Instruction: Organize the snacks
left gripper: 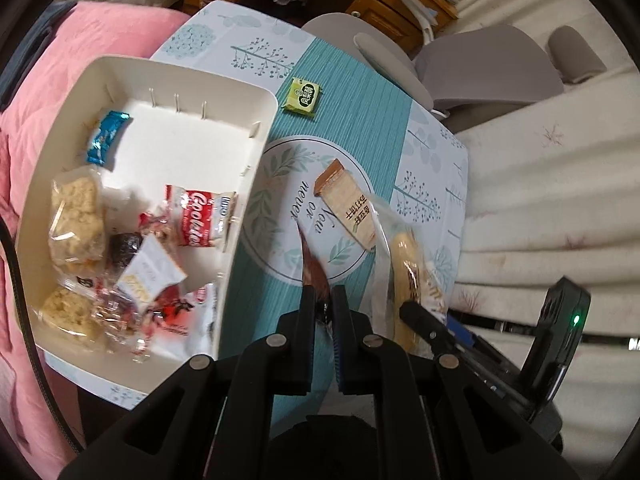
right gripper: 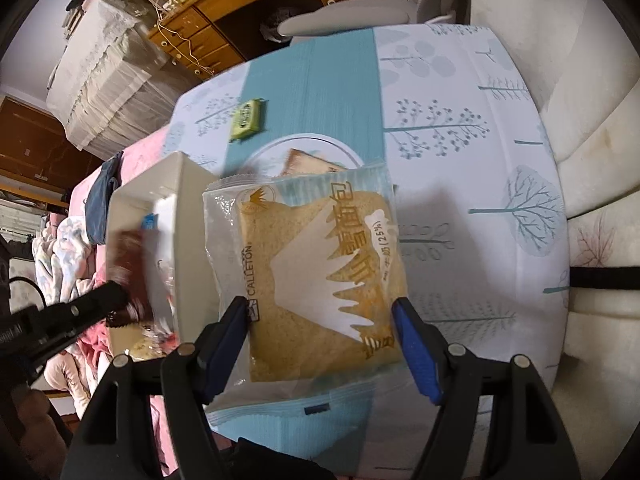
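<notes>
We are mid-carry — two snacks lifted, neither yet in the white rectangular plastic bin [left gripper: 256, 128]; the clear-wrapped slice of sandwich bread [right gripper: 320, 272] hangs between the pads of our right gripper [right gripper: 320, 320], just right of the bin, clamped at its sides; our left gripper [left gripper: 324, 304], pressed nearly together, pinches a small brown foil wrapper [left gripper: 310, 264] beside the bin's right wall. Next — swing both over the bin and let go; the tan wafer bar [left gripper: 346, 204] and green square packet [left gripper: 303, 97] wait right of the bin.
</notes>
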